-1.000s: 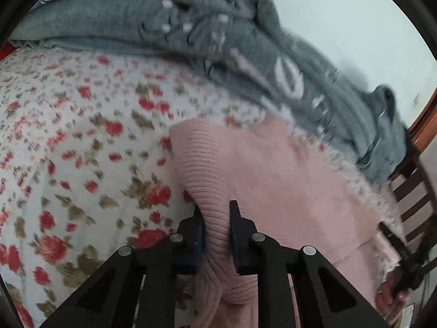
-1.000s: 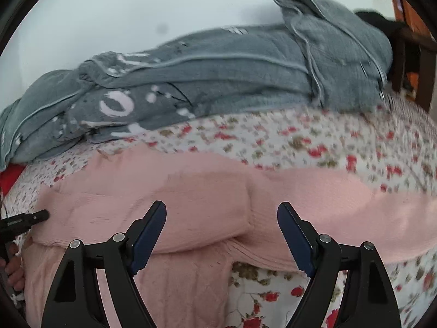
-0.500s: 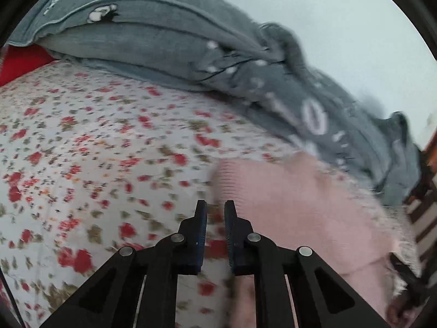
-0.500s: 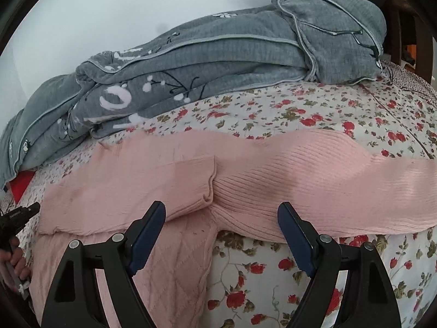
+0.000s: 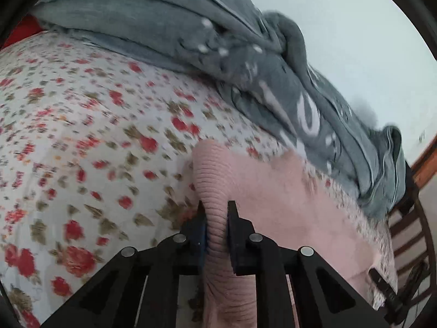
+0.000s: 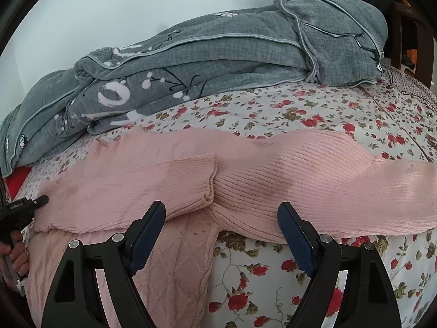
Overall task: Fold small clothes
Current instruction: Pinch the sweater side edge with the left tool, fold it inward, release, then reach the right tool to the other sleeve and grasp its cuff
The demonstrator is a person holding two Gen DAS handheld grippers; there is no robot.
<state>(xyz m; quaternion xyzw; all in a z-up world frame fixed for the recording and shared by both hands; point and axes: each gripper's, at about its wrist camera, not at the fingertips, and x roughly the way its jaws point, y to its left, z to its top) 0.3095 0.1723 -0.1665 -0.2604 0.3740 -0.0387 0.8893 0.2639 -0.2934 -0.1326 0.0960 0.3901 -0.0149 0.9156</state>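
Observation:
A pink knit sweater (image 6: pixel 245 175) lies across the floral bedsheet (image 6: pixel 314 114), one sleeve folded over its body and the other stretched to the right. My left gripper (image 5: pixel 216 216) is shut on the ribbed edge of the pink sweater (image 5: pixel 273 199), with fabric pinched between its fingers. It also shows at the far left of the right wrist view (image 6: pixel 30 205). My right gripper (image 6: pixel 221 218) is open and empty, just in front of the sweater's middle fold.
A grey quilted blanket (image 6: pixel 218 54) is heaped along the far side of the bed, against a pale wall. It also shows in the left wrist view (image 5: pixel 245 63). A dark wooden chair (image 5: pixel 409 232) stands beyond the bed's end.
My left gripper held the sweater, showed no fabric between its fingers half a second ago, and now pinches the ribbed edge again. My right gripper stays open and has moved closer to the sweater.

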